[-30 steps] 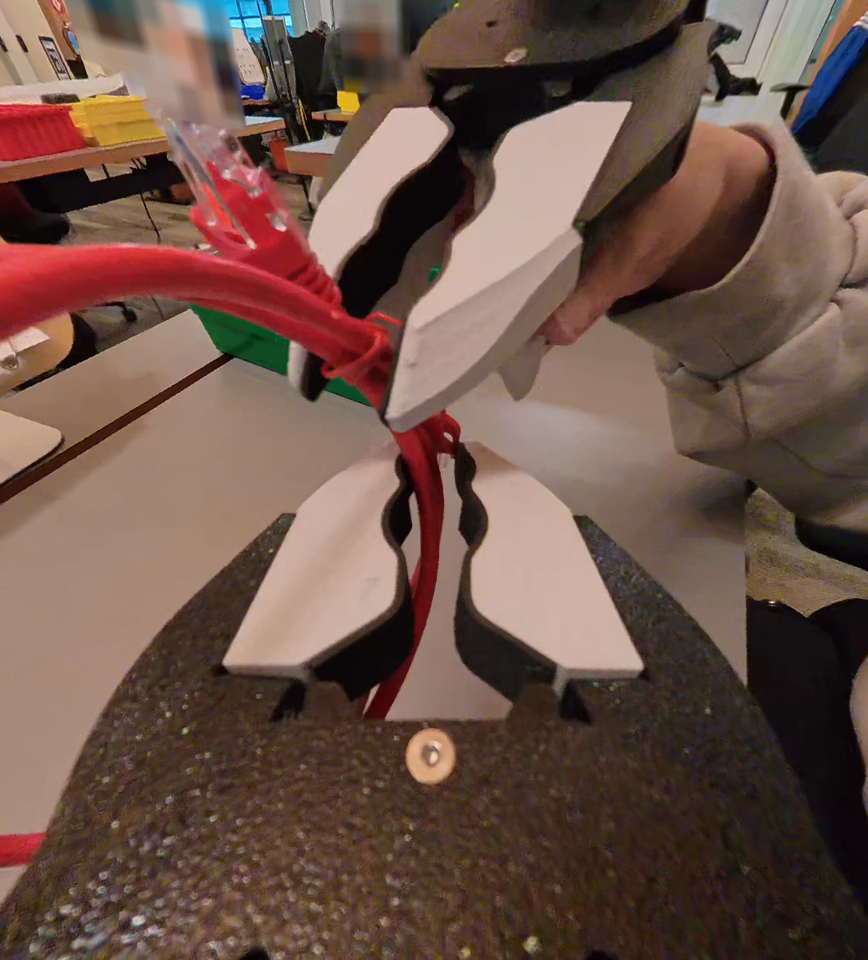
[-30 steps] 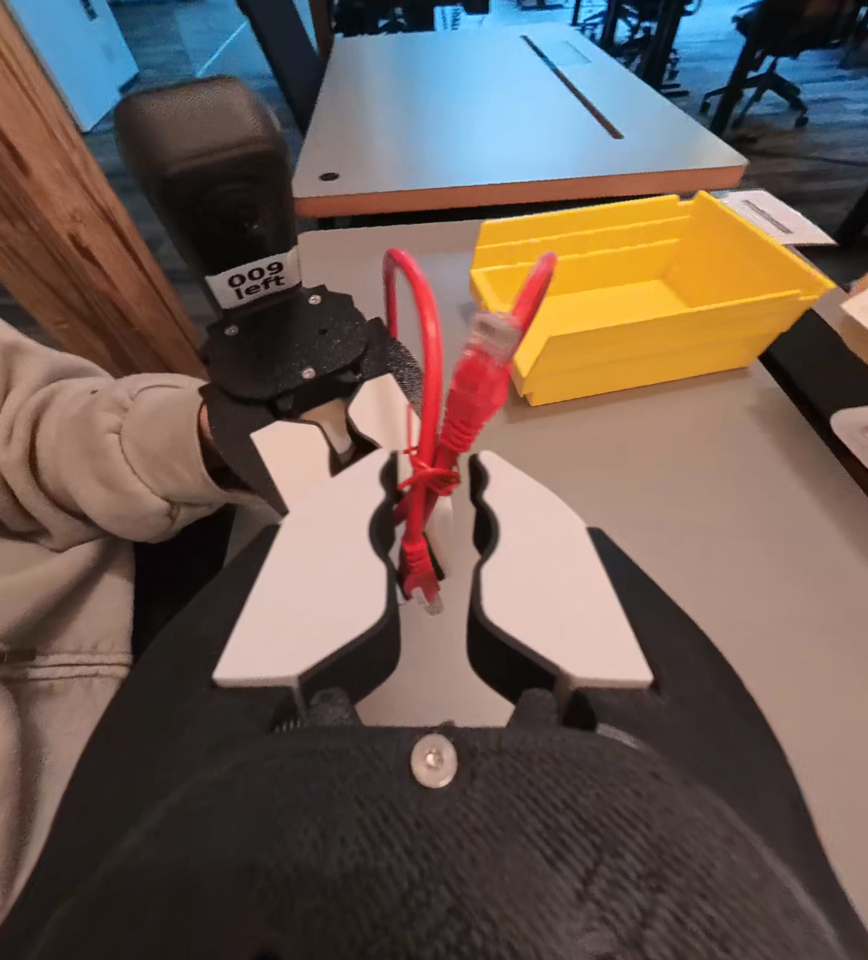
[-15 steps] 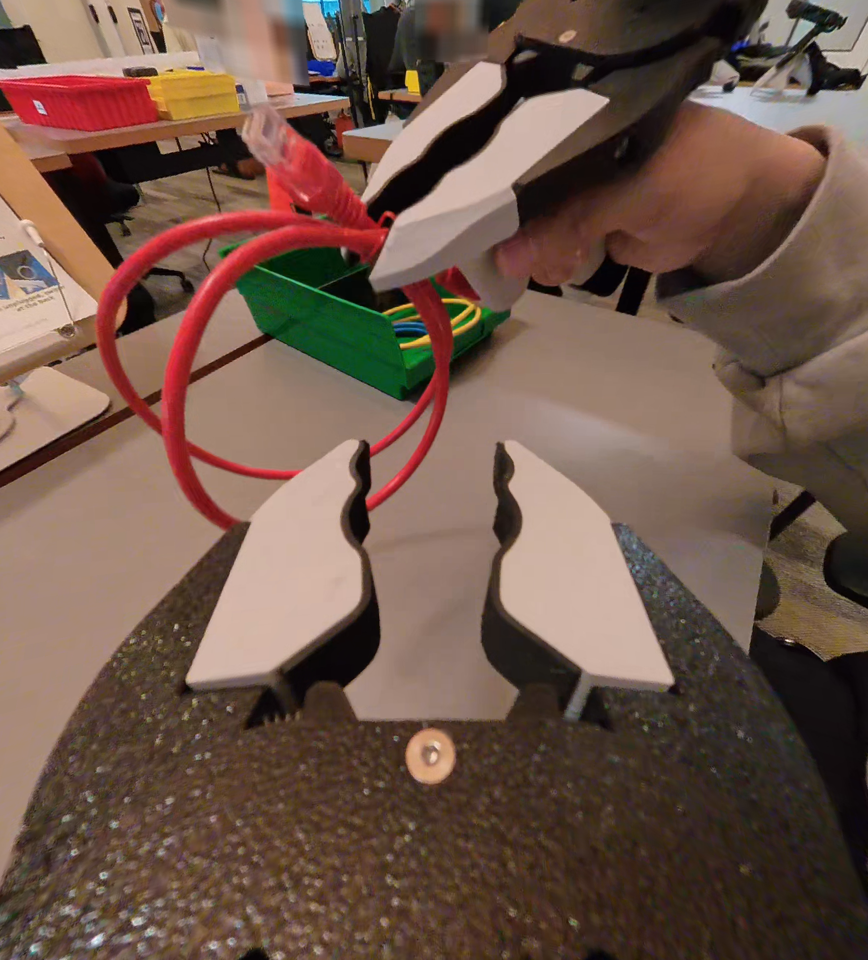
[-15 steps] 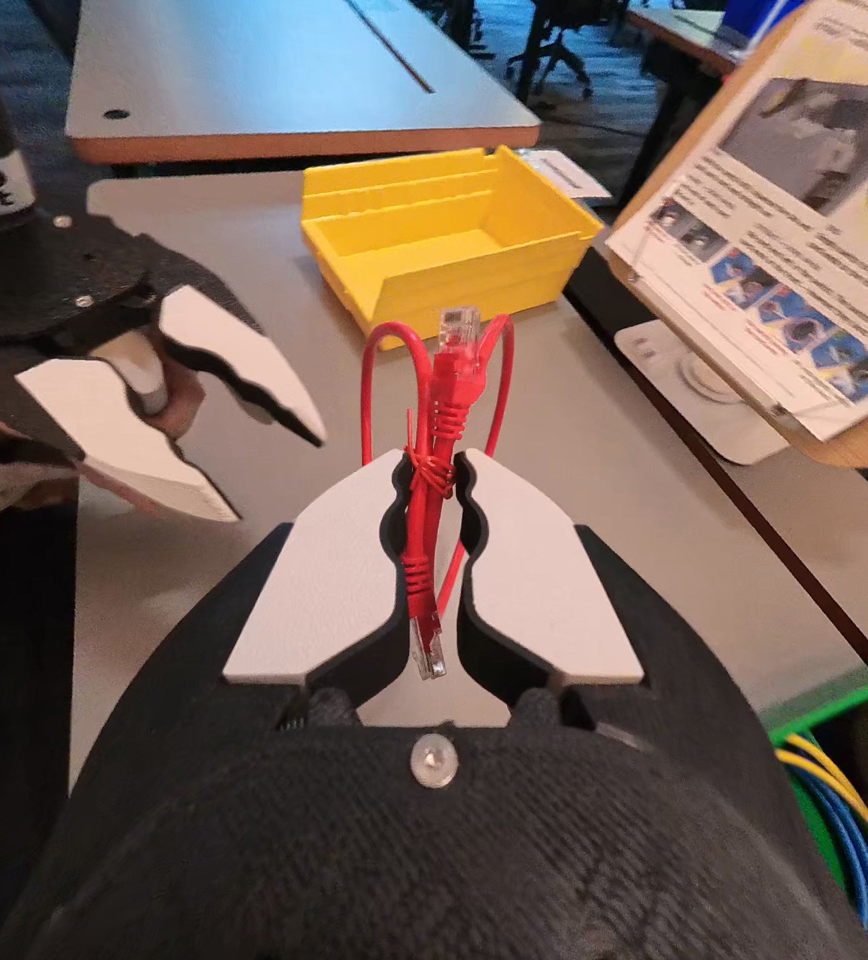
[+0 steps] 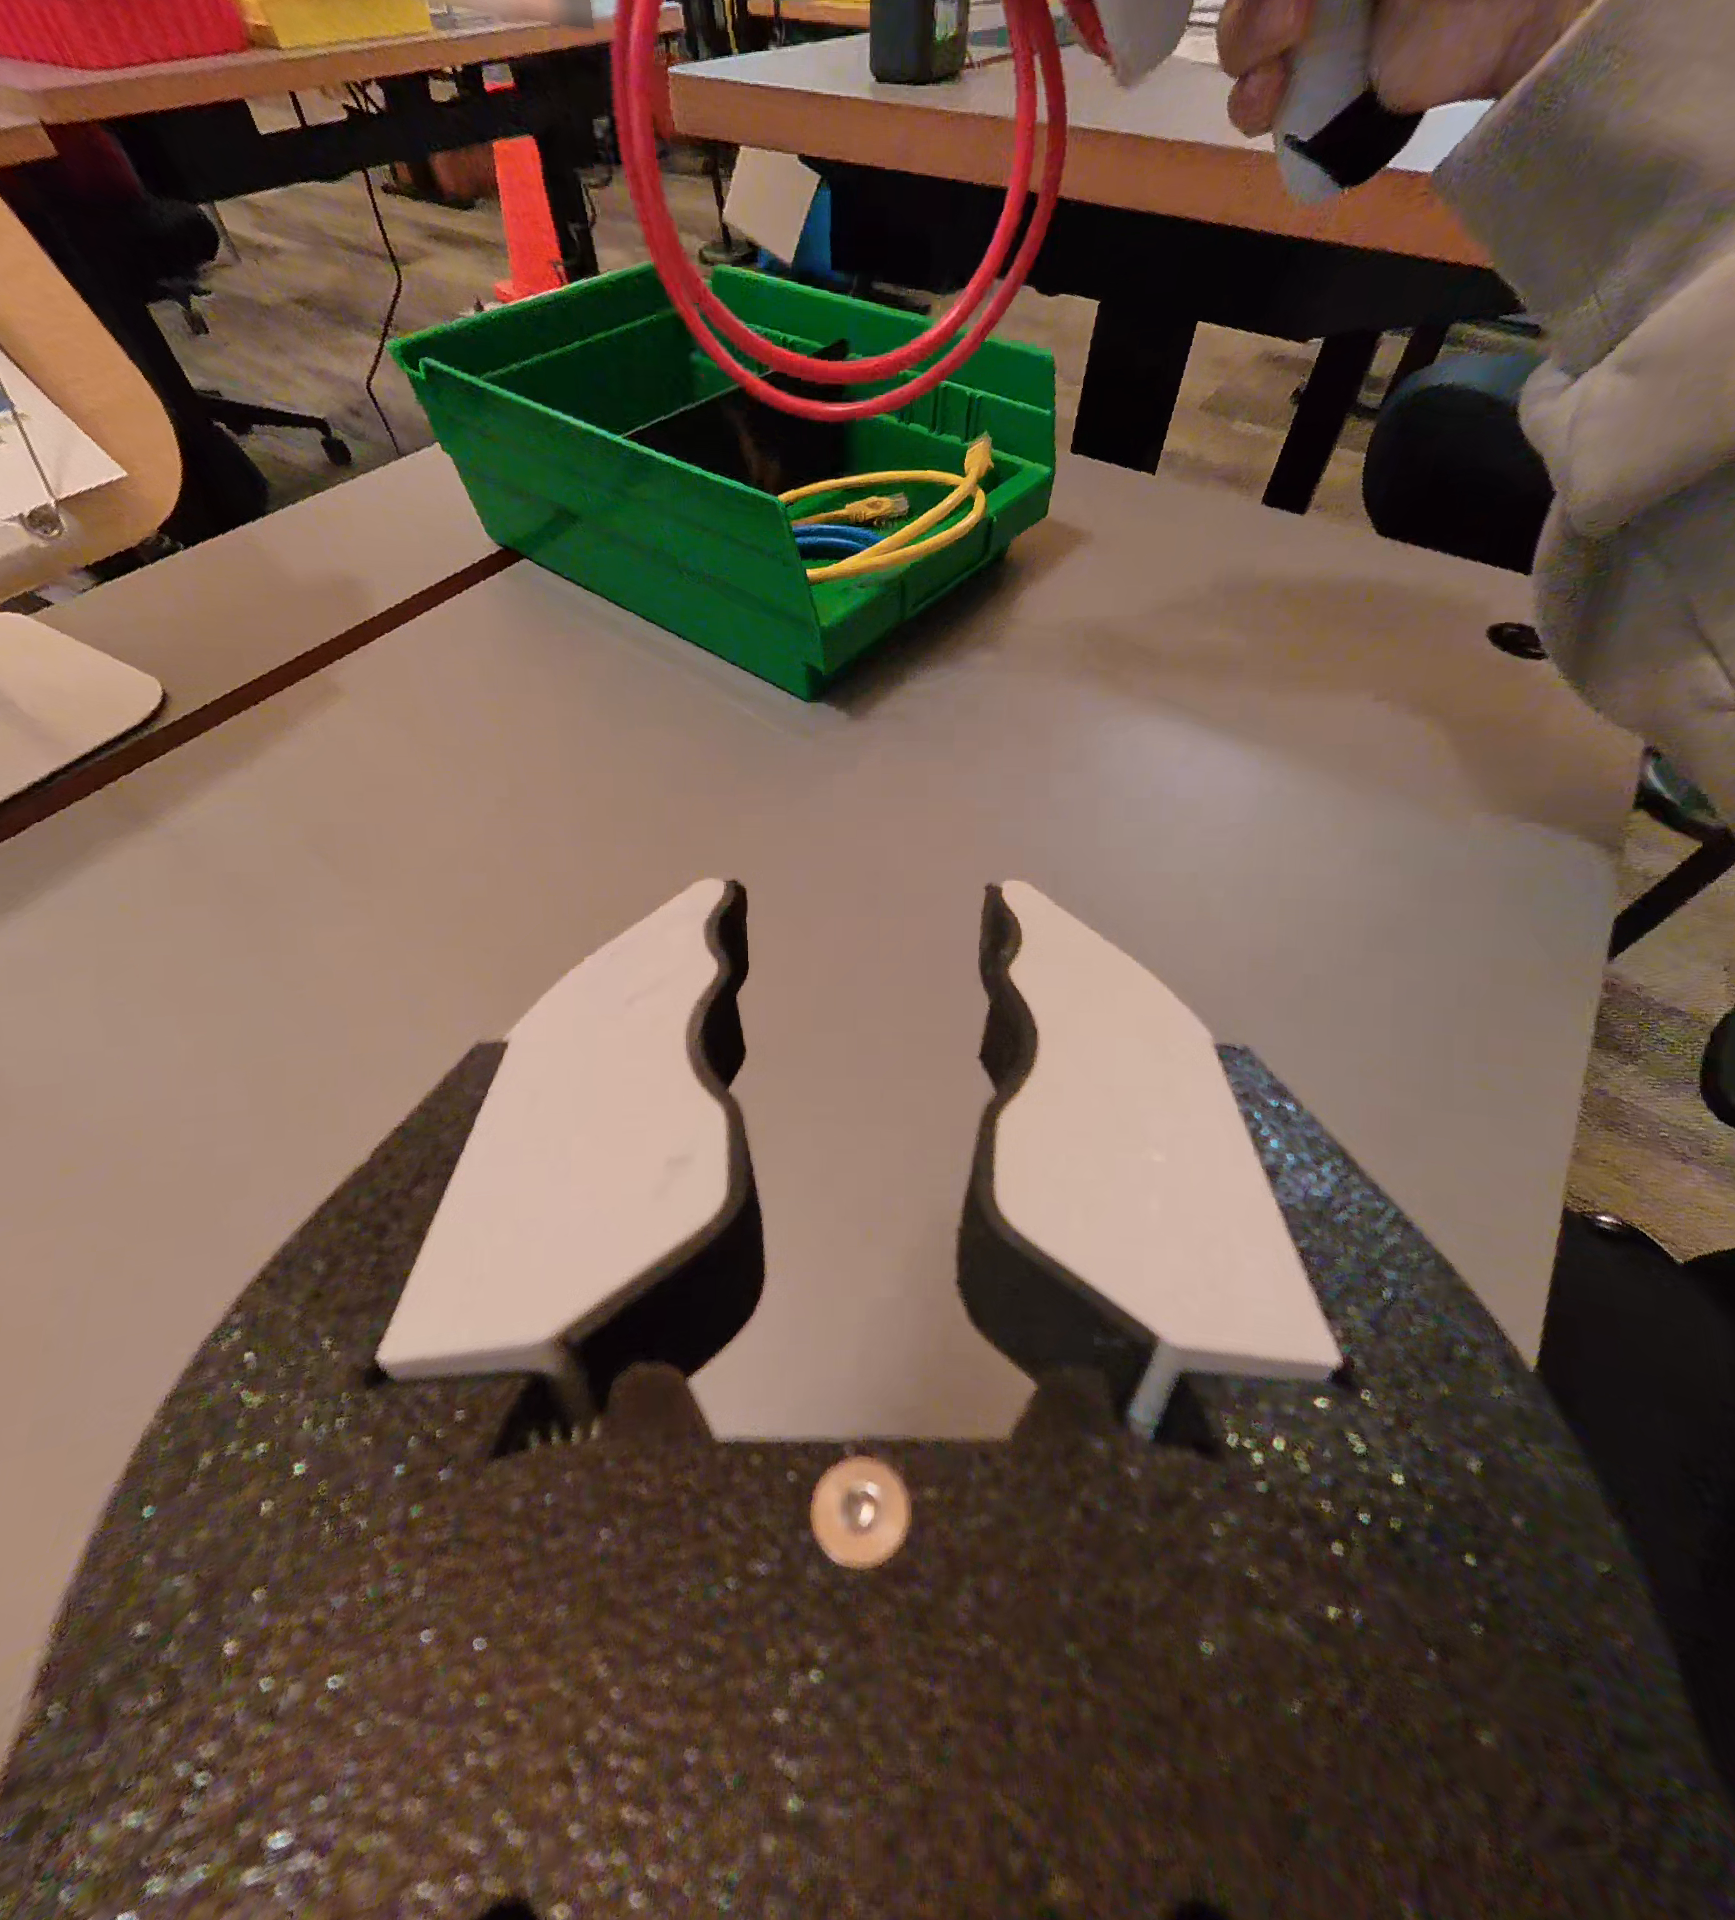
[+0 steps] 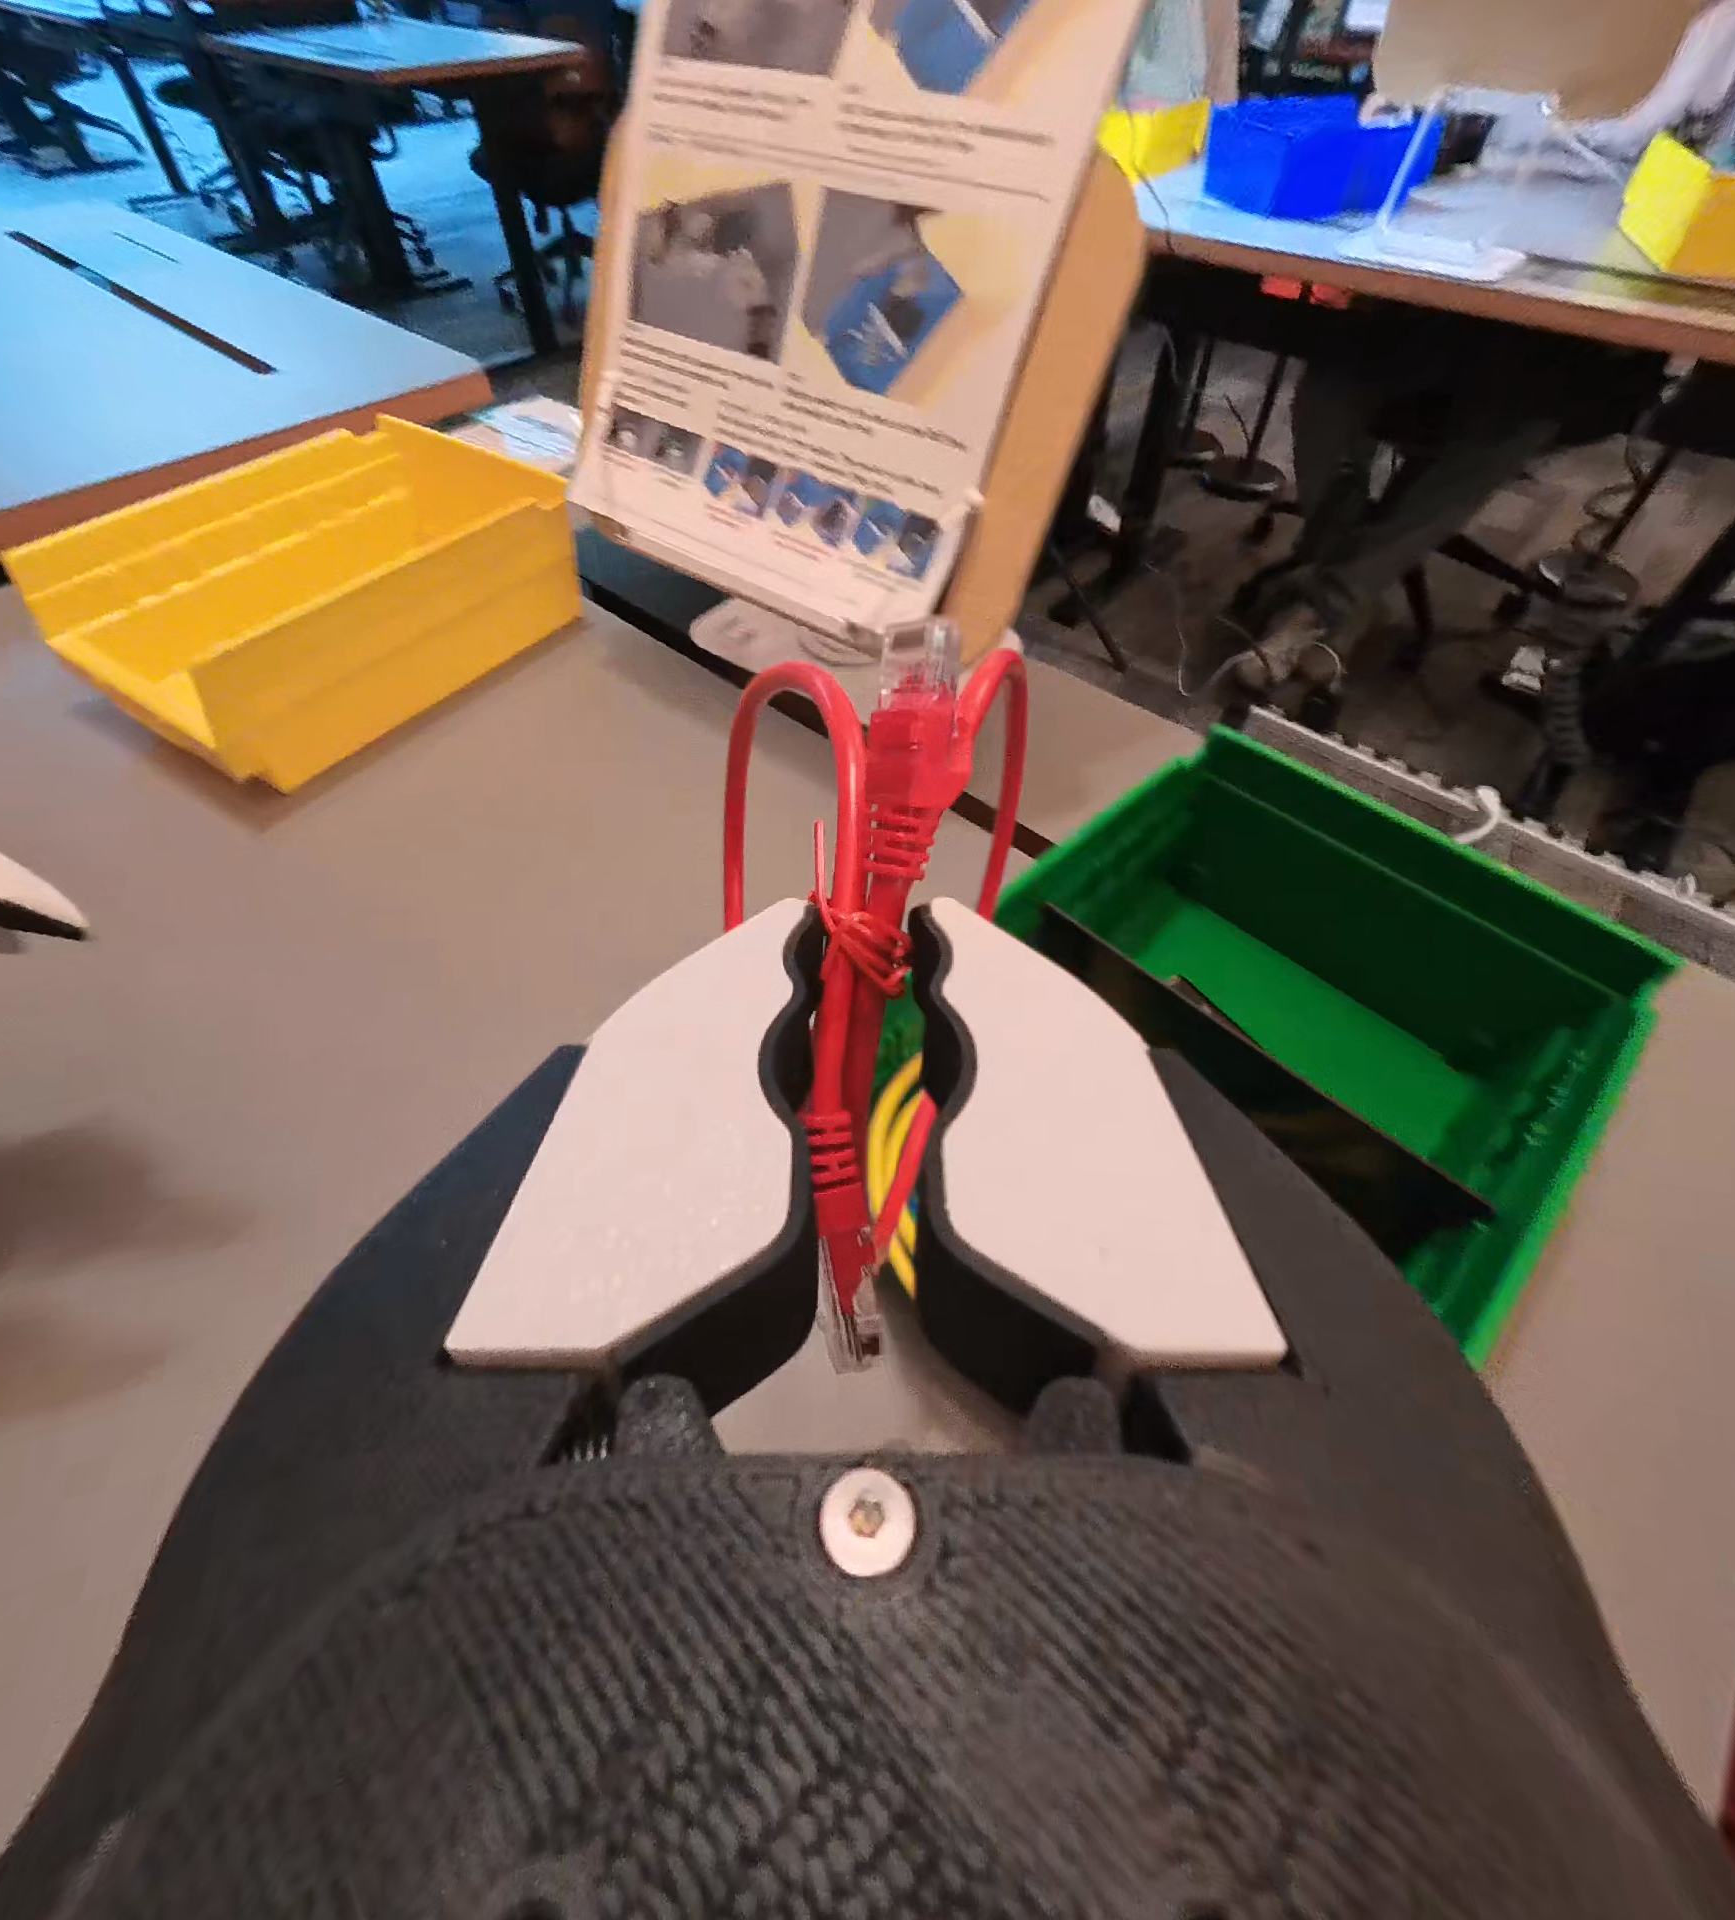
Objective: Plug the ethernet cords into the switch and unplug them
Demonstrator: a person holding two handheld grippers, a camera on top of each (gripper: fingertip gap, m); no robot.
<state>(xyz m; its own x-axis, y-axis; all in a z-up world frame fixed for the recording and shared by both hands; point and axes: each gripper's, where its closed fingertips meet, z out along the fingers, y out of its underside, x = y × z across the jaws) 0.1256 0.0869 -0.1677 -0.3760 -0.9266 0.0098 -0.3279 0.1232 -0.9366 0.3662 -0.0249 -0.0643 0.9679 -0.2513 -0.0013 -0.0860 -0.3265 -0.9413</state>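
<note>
While the left tongs (image 5: 861, 904) gape empty, the right tongs (image 6: 868, 920) clamp the bundled red cord (image 6: 868, 997).

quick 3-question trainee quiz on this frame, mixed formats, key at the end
1. True or false: the left gripper holds the red cord.
2. Which cords lie in the green bin? A) yellow and blue B) red only C) none
3. Fill in: the tie around the bundled red cord sits at the tips of the ___ gripper's jaws.

Key:
1. False: its jaws stand open with nothing between them.
2. A: yellow cord, blue cord.
3. Right.
</note>
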